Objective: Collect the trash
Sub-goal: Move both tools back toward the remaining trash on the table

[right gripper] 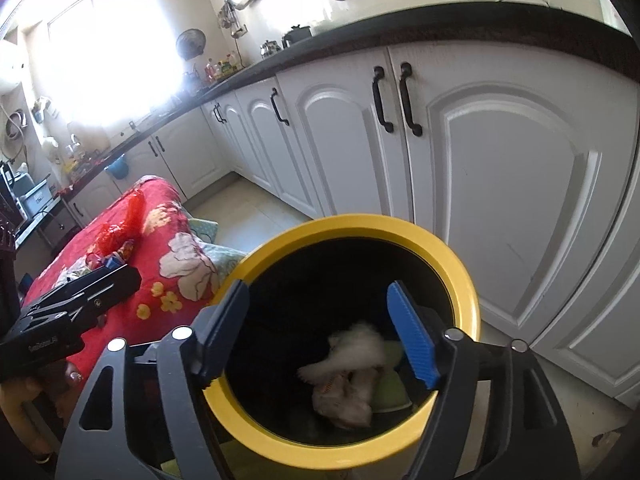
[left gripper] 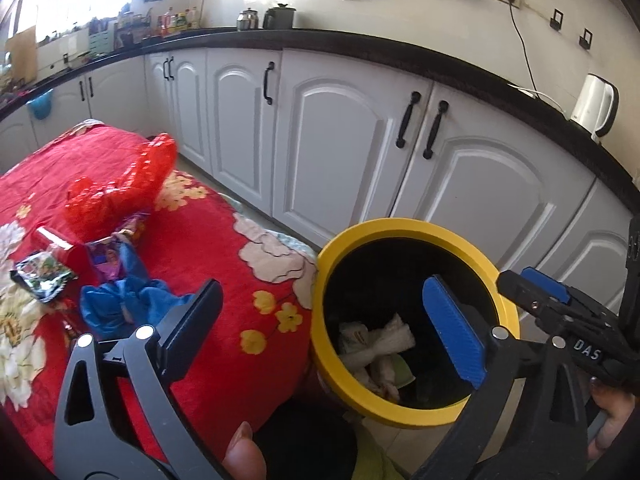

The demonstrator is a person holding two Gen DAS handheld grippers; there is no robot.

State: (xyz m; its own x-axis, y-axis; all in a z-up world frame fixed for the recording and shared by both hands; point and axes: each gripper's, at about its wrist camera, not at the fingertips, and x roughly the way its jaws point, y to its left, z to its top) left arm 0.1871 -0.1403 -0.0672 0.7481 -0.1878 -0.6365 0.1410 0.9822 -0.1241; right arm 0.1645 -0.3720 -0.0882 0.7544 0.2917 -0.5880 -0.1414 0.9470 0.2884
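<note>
A yellow-rimmed black bin (left gripper: 412,227) stands on the floor beside a bed-like surface under a red flowered cloth (left gripper: 224,240). White crumpled paper (left gripper: 384,342) and other scraps lie in the bin. My left gripper (left gripper: 320,292) is open and empty, spanning the cloth's edge and the bin's mouth. My right gripper (right gripper: 318,292) is open over the bin (right gripper: 360,225), with a blurred white wad (right gripper: 356,354) below it, free of the pads. On the cloth lie a red plastic wrapper (left gripper: 120,188), a blue bag (left gripper: 128,300), a dark snack packet (left gripper: 42,276) and a purple wrapper (left gripper: 108,256).
White cabinets (left gripper: 340,140) with black handles run close behind the bin under a black countertop (left gripper: 360,50). A white kettle (left gripper: 596,106) stands on it at the right. Pale floor tiles (right gripper: 260,208) show between the cloth and the cabinets. A thumb (left gripper: 244,456) shows at the bottom.
</note>
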